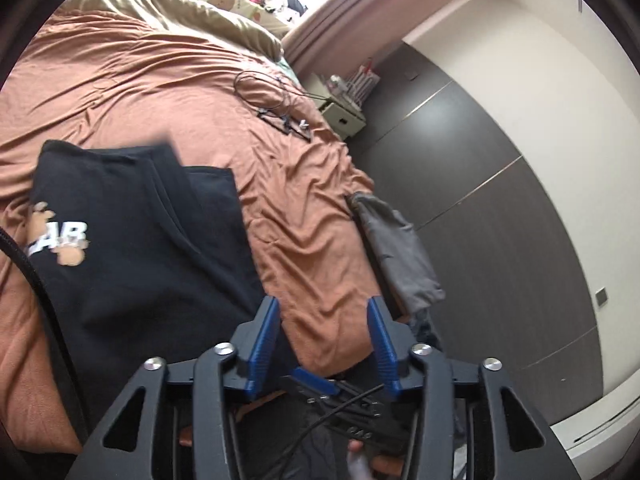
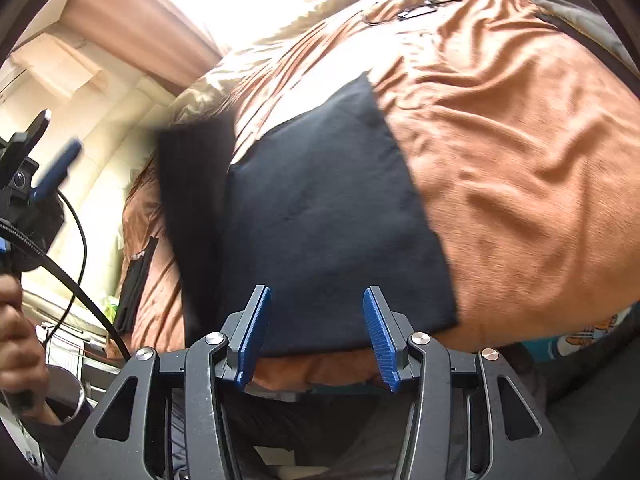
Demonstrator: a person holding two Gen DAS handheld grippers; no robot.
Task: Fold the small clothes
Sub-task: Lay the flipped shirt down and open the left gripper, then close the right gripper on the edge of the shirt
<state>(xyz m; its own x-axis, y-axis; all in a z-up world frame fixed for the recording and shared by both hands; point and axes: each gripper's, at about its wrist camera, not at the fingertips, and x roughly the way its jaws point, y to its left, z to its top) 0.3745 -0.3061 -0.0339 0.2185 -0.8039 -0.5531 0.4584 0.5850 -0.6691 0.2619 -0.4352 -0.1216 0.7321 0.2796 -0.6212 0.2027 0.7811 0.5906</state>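
Observation:
A small black garment (image 1: 132,248) with a white and tan print lies on the orange bed sheet (image 1: 168,92), partly folded over itself. My left gripper (image 1: 323,308) is open and empty, raised above the sheet just right of the garment. In the right wrist view the same black garment (image 2: 320,216) lies flat as a folded rectangle on the sheet (image 2: 520,152). My right gripper (image 2: 317,300) is open and empty, hovering over the garment's near edge. The left gripper (image 2: 56,172) shows blurred at the far left of that view.
A grey garment (image 1: 400,248) hangs over the bed's right edge. Black cables (image 1: 276,100) lie on the sheet further up. An olive blanket (image 1: 180,12) and pillows lie at the head. A dark wardrobe (image 1: 500,208) and a small nightstand (image 1: 344,116) stand beside the bed.

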